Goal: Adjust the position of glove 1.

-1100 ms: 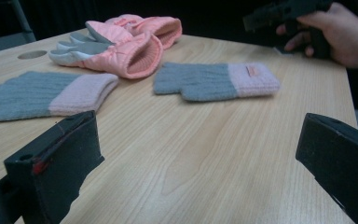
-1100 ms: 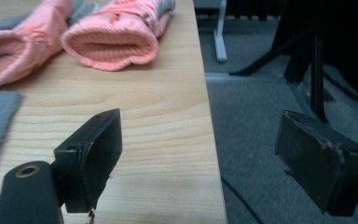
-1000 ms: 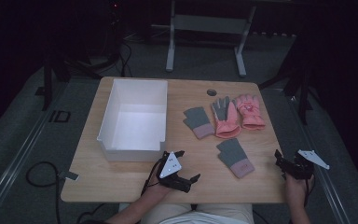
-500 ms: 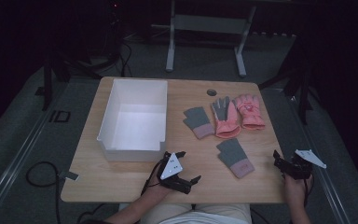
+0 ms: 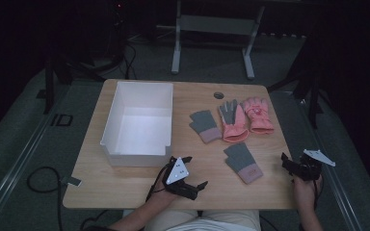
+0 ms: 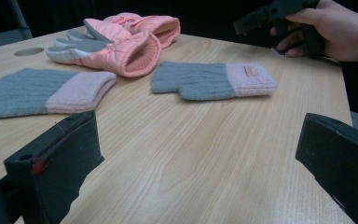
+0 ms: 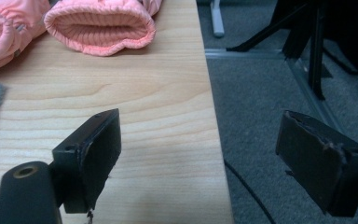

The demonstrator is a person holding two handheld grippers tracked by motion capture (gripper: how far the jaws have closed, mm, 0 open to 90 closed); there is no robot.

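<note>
Two pairs of black jaws are standing wide apart with nothing between them. The left gripper (image 5: 192, 173) is hovering low over the front edge of the pale wooden table (image 5: 125, 190), its spread jaws pointing across the bare boards toward the nearest grey knitted glove with a pink cuff (image 6: 213, 80), which is lying flat well apart from them. The right gripper (image 5: 289, 166) is sitting at the table's right edge, one jaw over the wood and the other over the grey carpeted floor (image 7: 270, 93). Farther out, a second grey knitted glove with a pink cuff (image 5: 205, 126) is lying just beside a pink padded glove with a grey palm (image 5: 232, 121), and a second pink padded glove (image 5: 257, 114) is lying just beside that one. At the left, an open white rectangular box (image 5: 137, 159) is standing on the table, near the left gripper.
</note>
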